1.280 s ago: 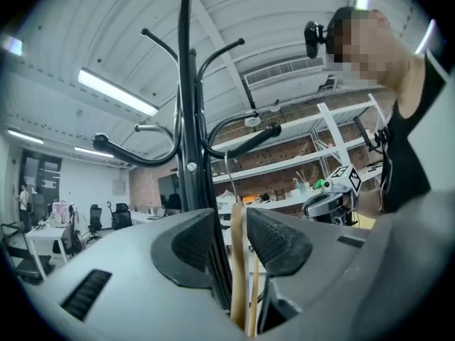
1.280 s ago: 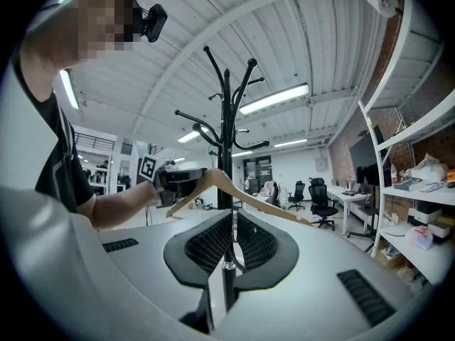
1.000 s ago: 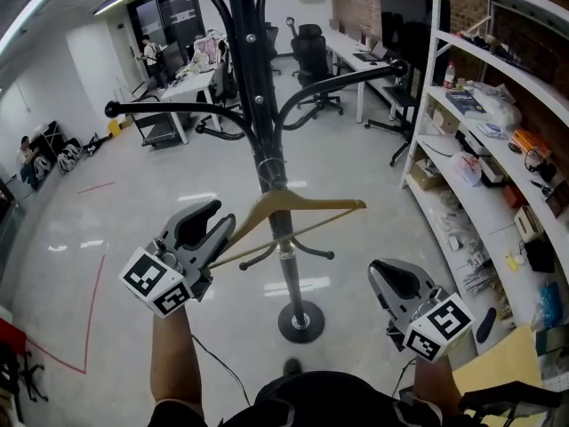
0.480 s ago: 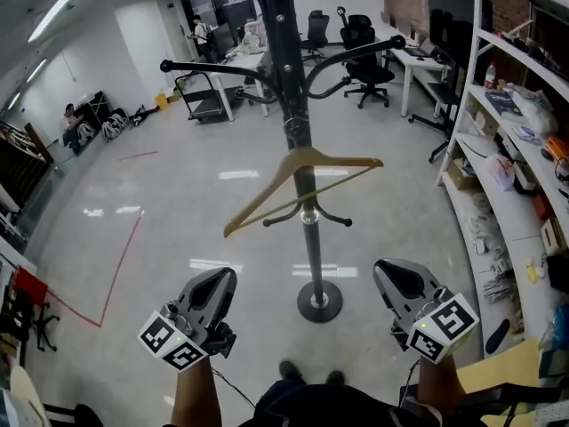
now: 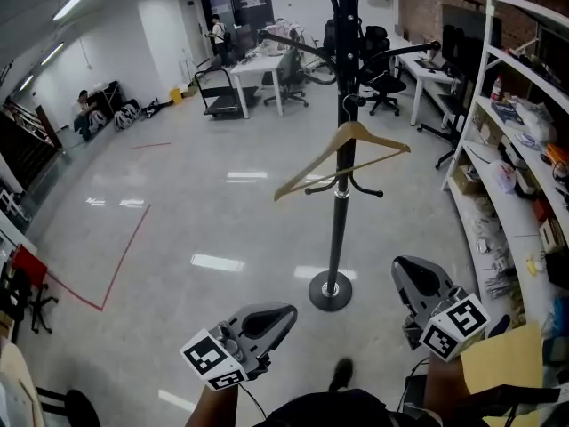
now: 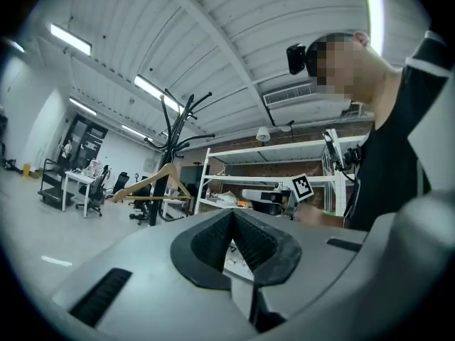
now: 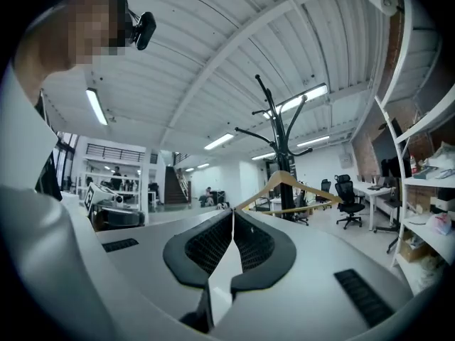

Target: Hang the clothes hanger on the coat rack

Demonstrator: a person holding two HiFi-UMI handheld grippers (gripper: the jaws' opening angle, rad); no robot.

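A wooden clothes hanger (image 5: 313, 161) hangs by its hook on the black coat rack (image 5: 339, 229), tilted with its left end low; nothing else touches it. It also shows in the left gripper view as the hanger (image 6: 153, 183) on the rack (image 6: 173, 144), and in the right gripper view as the hanger (image 7: 284, 187) on the rack (image 7: 279, 141). My left gripper (image 5: 286, 310) is low at the near side, well short of the rack, shut and empty (image 6: 233, 219). My right gripper (image 5: 405, 267) is right of the rack's base, shut and empty (image 7: 233, 215).
White shelving (image 5: 498, 163) with loose items runs down the right side. Desks and office chairs (image 5: 267, 60) stand at the back, with people far off. The rack's round base (image 5: 330, 290) sits on glossy floor; a red tape line (image 5: 116, 265) marks the left.
My left gripper has left the hanger's low end and dropped back towards me, now shut. The right gripper has drawn back too. The hanger stays on the rack, now farther off.
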